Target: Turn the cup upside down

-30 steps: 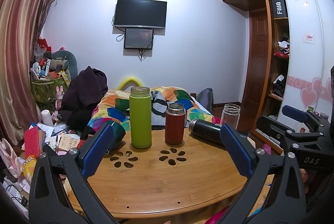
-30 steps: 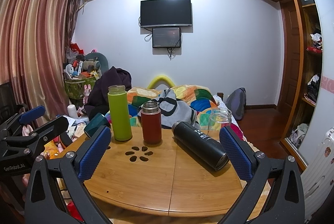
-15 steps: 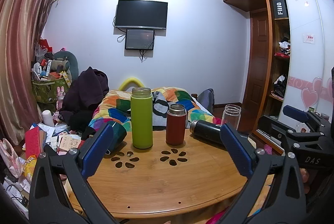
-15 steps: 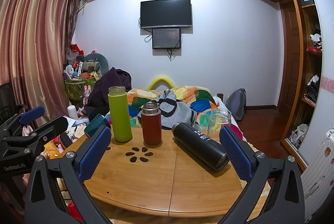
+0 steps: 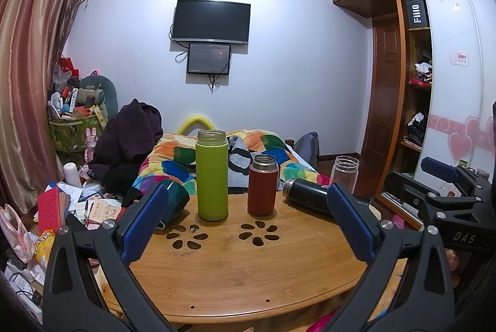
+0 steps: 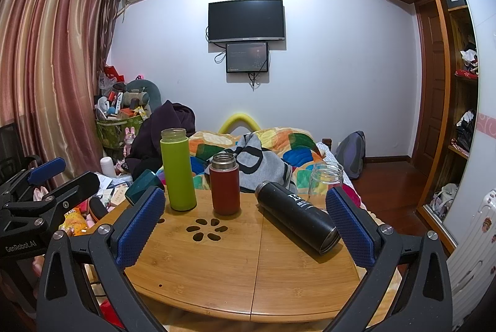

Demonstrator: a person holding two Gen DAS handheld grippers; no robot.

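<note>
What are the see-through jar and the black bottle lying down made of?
The clear jar looks like glass or clear plastic: the quilt shows through it. The black bottle looks like metal with matte black paint; its rim is bare and silvery, though I can't be sure.

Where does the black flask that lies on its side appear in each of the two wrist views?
Left wrist view: the black flask lies right of centre on the wooden table, partly hidden behind the right blue finger pad.
Right wrist view: the black flask lies right of centre, fully visible, running diagonally toward the camera.
Shared landmark: the red flask stands upright just left of it in both views.
</note>
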